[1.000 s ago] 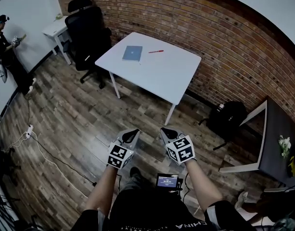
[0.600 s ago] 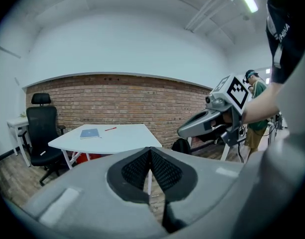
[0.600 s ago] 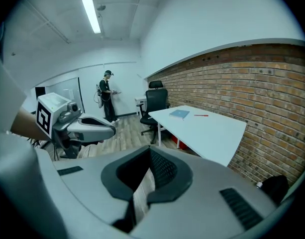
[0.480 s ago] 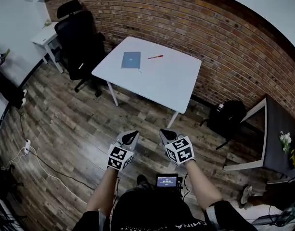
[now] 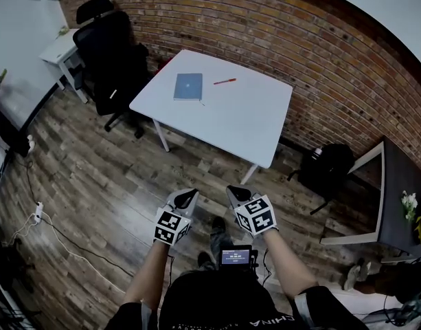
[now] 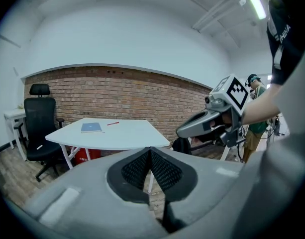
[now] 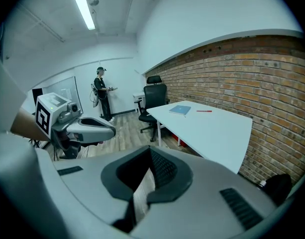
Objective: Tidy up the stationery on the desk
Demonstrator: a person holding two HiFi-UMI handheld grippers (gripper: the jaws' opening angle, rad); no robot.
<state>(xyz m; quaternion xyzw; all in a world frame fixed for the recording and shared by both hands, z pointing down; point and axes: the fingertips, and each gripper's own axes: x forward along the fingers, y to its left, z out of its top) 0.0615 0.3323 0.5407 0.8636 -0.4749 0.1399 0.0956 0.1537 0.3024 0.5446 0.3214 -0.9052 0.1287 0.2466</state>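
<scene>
A blue notebook (image 5: 188, 86) and a red pen (image 5: 224, 81) lie on the far part of a white table (image 5: 244, 119). Both grippers are held low over the wooden floor, well short of the table. My left gripper (image 5: 189, 193) is shut with nothing in it, its pads meeting at the tip (image 6: 151, 151). My right gripper (image 5: 233, 190) is shut and empty too (image 7: 150, 151). The left gripper view shows the notebook (image 6: 91, 127) and pen (image 6: 112, 124) far ahead. The right gripper view shows the notebook (image 7: 180, 109) and pen (image 7: 204, 111) on the table's far side.
A black office chair (image 5: 114, 53) stands left of the table, beside a small white desk (image 5: 58, 47). A black backpack (image 5: 325, 167) sits by the brick wall, a dark desk (image 5: 397, 191) to the right. Cables (image 5: 62, 225) run across the floor. A person (image 7: 100, 91) stands far off.
The head view has swung slightly, so the table sits a little more to the right and the person at the far left has left the frame. Both grippers stay shut in the same place.
</scene>
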